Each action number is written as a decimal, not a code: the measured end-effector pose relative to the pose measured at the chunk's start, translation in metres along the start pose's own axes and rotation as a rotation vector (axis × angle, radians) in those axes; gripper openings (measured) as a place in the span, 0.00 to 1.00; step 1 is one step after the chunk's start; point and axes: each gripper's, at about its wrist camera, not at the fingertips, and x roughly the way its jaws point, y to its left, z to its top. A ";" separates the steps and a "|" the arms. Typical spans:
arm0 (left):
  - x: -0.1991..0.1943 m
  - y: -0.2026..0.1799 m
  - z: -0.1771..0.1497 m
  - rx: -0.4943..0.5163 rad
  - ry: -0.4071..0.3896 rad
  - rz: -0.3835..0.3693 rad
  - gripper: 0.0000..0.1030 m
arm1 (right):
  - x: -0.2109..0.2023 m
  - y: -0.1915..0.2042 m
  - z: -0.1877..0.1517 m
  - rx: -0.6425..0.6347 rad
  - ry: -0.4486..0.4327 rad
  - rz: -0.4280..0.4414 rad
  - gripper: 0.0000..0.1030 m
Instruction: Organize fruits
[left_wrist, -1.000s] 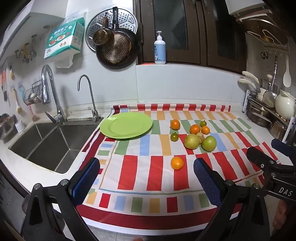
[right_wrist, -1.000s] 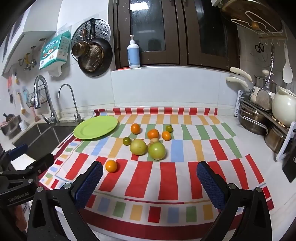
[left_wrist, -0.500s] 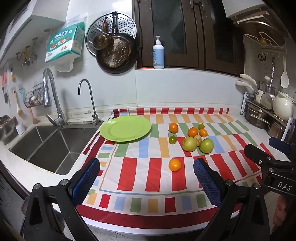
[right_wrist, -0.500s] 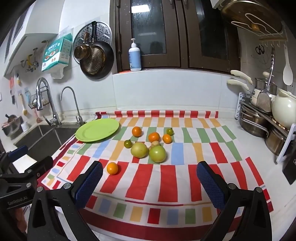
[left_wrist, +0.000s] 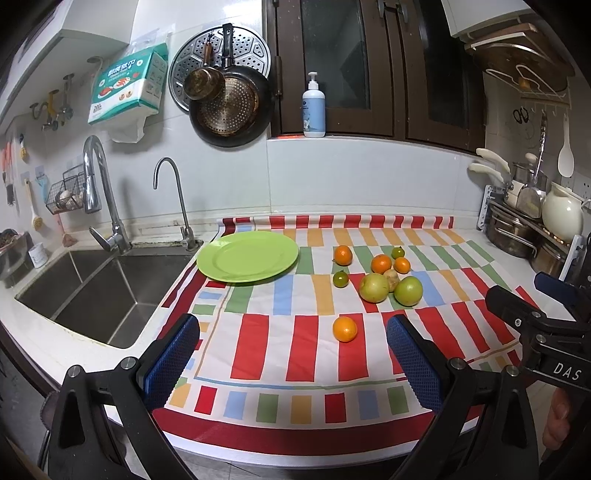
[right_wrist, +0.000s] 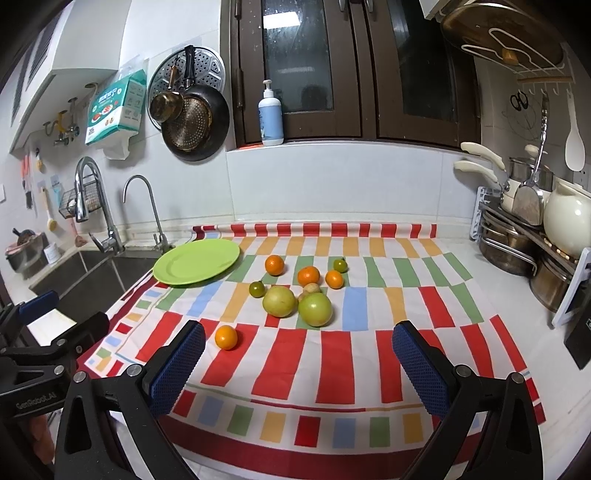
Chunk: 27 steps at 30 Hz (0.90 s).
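Both sets of fingers spread wide, empty: left gripper, right gripper. Fruits loose on the striped cloth, plate bare by the sink. Lone orange nearest you. Risk: round fruit rolls if nudged off-centre; clustered green fruits touch, so crowding them scatters neighbours.

A home kitchen: a steel sink with taps, pans hung on the tiled wall, pots racked on the counter.
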 end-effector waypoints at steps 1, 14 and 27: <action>0.000 0.000 0.000 0.000 -0.001 0.000 1.00 | 0.000 0.000 0.000 0.000 0.000 0.001 0.99; -0.001 -0.001 0.000 0.000 -0.003 -0.009 1.00 | -0.001 -0.001 0.001 -0.001 -0.003 0.005 0.99; -0.002 -0.003 0.001 0.004 -0.006 -0.012 1.00 | -0.001 -0.001 0.000 0.003 -0.009 0.002 0.99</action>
